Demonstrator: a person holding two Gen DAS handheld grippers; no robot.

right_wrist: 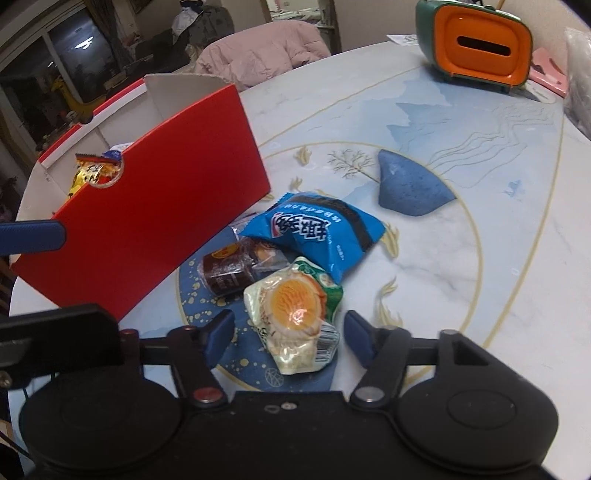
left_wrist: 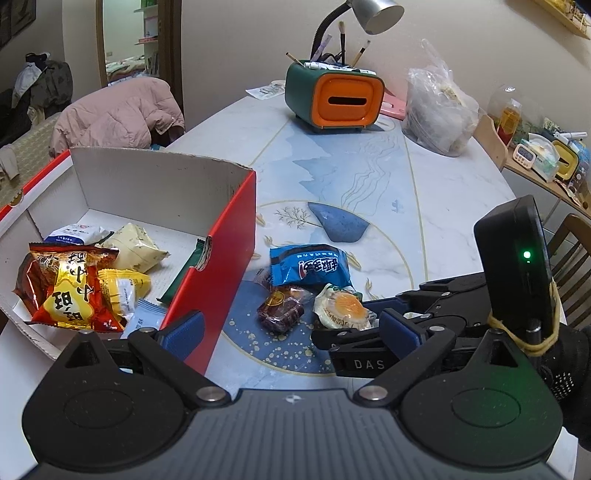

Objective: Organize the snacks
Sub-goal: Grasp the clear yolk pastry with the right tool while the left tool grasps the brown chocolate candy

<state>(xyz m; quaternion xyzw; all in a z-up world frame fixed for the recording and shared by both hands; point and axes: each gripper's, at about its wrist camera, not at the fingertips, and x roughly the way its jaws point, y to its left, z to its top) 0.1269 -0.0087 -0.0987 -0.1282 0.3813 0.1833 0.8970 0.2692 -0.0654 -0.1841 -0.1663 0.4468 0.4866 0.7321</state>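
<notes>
A red cardboard box [left_wrist: 218,266] [right_wrist: 155,206] stands on the table and holds several snack packets [left_wrist: 77,291]. Three snacks lie beside it: a blue packet [left_wrist: 308,266] [right_wrist: 314,229], a dark brown cake [left_wrist: 280,312] [right_wrist: 229,271] and a clear packet with an orange yolk pastry [left_wrist: 341,306] [right_wrist: 295,314]. My left gripper [left_wrist: 291,328] is open and empty, its fingers either side of the box's near corner and the snacks. My right gripper [right_wrist: 290,332] [left_wrist: 373,328] is open, its fingers either side of the yolk pastry packet, close over it.
A green and orange pen holder [left_wrist: 334,96] [right_wrist: 476,44] and a lamp [left_wrist: 373,14] stand at the table's far side. A plastic bag [left_wrist: 439,110] sits far right. A chair with a pink jacket [left_wrist: 118,114] is behind the box. A cluttered shelf [left_wrist: 546,155] lies right.
</notes>
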